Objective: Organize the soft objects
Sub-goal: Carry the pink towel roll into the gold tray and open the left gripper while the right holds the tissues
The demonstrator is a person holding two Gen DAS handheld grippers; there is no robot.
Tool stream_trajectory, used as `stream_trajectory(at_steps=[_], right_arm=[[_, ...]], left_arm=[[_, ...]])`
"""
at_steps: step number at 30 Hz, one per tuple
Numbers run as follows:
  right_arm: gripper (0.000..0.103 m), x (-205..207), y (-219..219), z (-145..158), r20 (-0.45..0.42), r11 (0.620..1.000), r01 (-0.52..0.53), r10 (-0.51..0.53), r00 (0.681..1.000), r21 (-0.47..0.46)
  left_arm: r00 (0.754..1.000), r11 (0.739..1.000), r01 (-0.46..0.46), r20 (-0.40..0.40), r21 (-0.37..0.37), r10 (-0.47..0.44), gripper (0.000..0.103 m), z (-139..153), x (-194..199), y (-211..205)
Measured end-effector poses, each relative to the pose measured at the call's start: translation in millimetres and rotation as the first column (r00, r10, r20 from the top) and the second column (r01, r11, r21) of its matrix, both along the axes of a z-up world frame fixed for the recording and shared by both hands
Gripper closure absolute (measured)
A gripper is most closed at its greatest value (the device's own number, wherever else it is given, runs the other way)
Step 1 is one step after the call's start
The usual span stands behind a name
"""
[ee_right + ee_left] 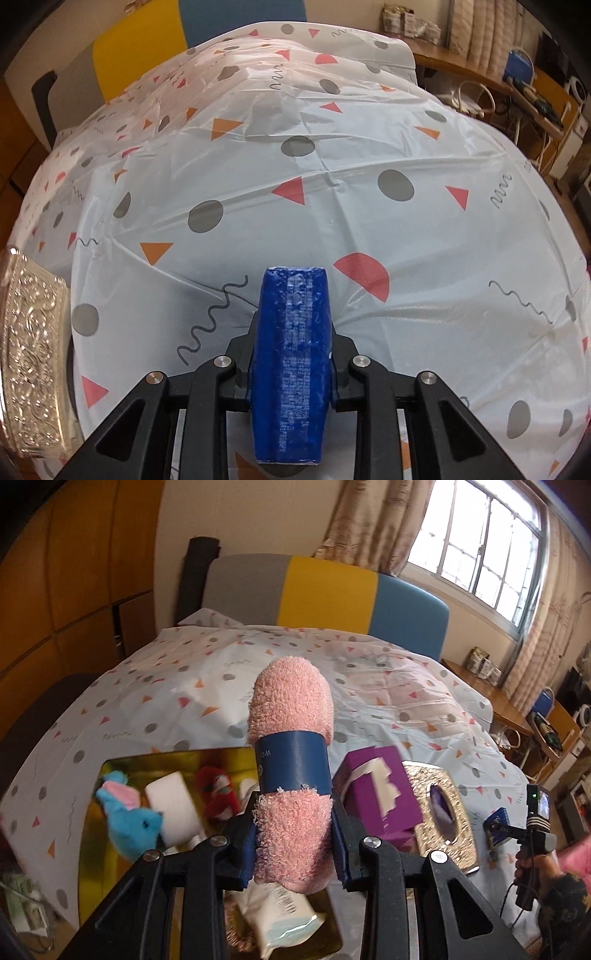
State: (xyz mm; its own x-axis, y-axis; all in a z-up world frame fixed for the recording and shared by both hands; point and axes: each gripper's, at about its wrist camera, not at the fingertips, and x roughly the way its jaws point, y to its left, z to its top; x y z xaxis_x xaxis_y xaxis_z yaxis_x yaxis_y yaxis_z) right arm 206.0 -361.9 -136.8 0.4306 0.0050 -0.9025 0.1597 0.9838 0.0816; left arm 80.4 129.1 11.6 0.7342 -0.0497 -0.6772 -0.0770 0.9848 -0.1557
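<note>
My left gripper (293, 843) is shut on a rolled pink towel (291, 709) with a blue paper band, held upright above a gold tray (122, 758). The tray holds a blue plush elephant (131, 818), a white sponge block (173, 801), a red plush toy (218, 790) and a white wipes pack (284, 919). My right gripper (291, 365) is shut on a blue tissue pack (291, 354), held above the patterned sheet (332, 184). It also shows at the right of the left wrist view (498, 829).
A purple tissue box (376, 797) and an ornate silver tissue-box cover (439, 808) lie on the bed right of the tray; the cover's edge shows in the right wrist view (33, 350). A colourful headboard (325, 590) stands behind. A wooden desk (491, 694) is at right.
</note>
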Motion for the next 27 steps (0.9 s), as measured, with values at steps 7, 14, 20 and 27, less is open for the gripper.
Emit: stream_trajectory(at_steps=[7,14,20,27], right_arm=[[0.075,0.0,3.6,-1.0,0.003,0.999,-0.015,0.015,1.000,-0.028],[0.075,-1.8,9.8,-1.5,0.015,0.997,-0.033,0.034,0.999,-0.074],[0.075,-2.8,12.3,-1.5,0.024,0.995,-0.034,0.036,0.999,-0.093],[0.075,-5.9,14.4,-2.5,0.048,0.993,-0.046,0.052,0.997,-0.111]], left_arm=[[0.999,0.998,-0.040,0.004,0.049,0.040,0.069,-15.0,-30.5,14.2],[0.998,0.994,-0.061,0.010,0.094,0.060,0.069,-24.6,-55.3,23.0],[0.997,0.994,-0.074,-0.011,0.082,0.075,0.069,-36.3,-67.2,32.8],[0.995,0.994,-0.089,-0.037,0.067,0.092,0.069,-49.3,-71.0,43.8]])
